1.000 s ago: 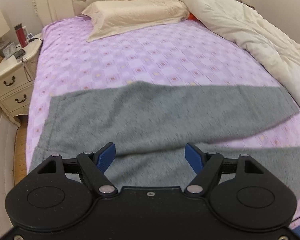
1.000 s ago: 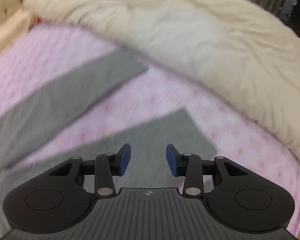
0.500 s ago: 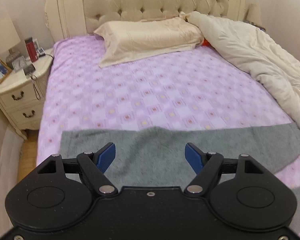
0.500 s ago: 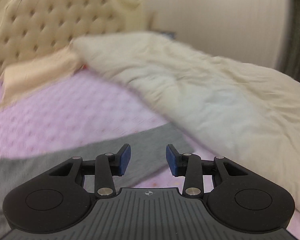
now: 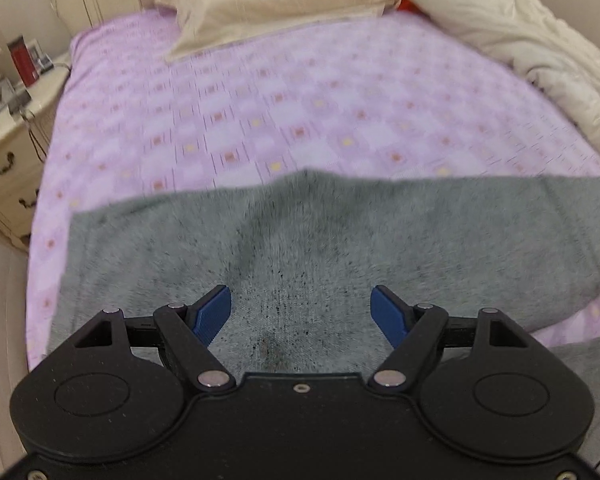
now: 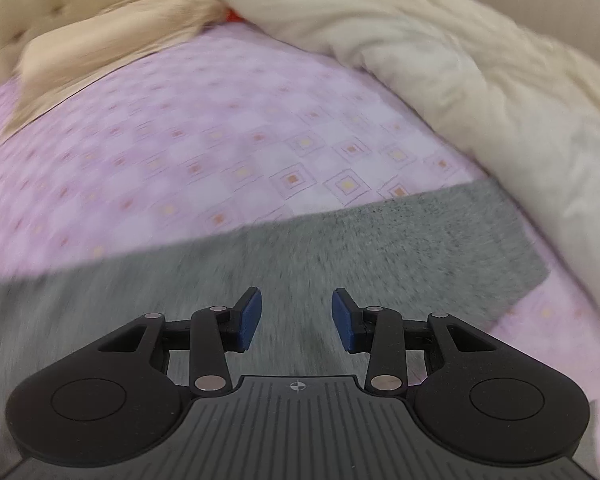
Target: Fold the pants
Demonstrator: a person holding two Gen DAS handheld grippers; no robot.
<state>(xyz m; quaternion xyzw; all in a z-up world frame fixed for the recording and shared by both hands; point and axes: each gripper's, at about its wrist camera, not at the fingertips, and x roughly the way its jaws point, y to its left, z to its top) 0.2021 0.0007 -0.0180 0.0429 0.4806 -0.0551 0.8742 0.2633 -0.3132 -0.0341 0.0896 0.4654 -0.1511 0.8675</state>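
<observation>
— Bed (image 5: 300, 92) first, since it takes up the whole room: lilac checked sheet, cream duvet (image 5: 540, 40) heaped along the right side, a pillow (image 5: 276, 4) at the far end by the headboard, a nightstand (image 5: 8, 152) off to the left.

— And the pants?

— Grey pants (image 5: 340, 240), spread flat across the near part of the mattress. From the left tool's view the wide upper part lies straight under it, and one leg runs off to the right toward the duvet. A second grey strip shows nearer, low on the right, with a wedge of sheet between the two.

— So the legs aren't together yet?

— That's how I'd read it. Legs apart, nothing doubled over that I can see. I'd say the folding hasn't started; all of it is left, beginning with bringing one leg onto the other.

— What about the tools?

— The left gripper (image 5: 300, 312) hangs over the grey cloth with its blue pads wide apart, nothing between them. The right gripper (image 6: 296, 318) is over the far leg, near its hem end by the duvet, pads partly apart, also gripping nothing.

— Touching the fabric?

— Can't tell from here; the pictures are smeared. Neither has hold of it, that much is plain.
</observation>
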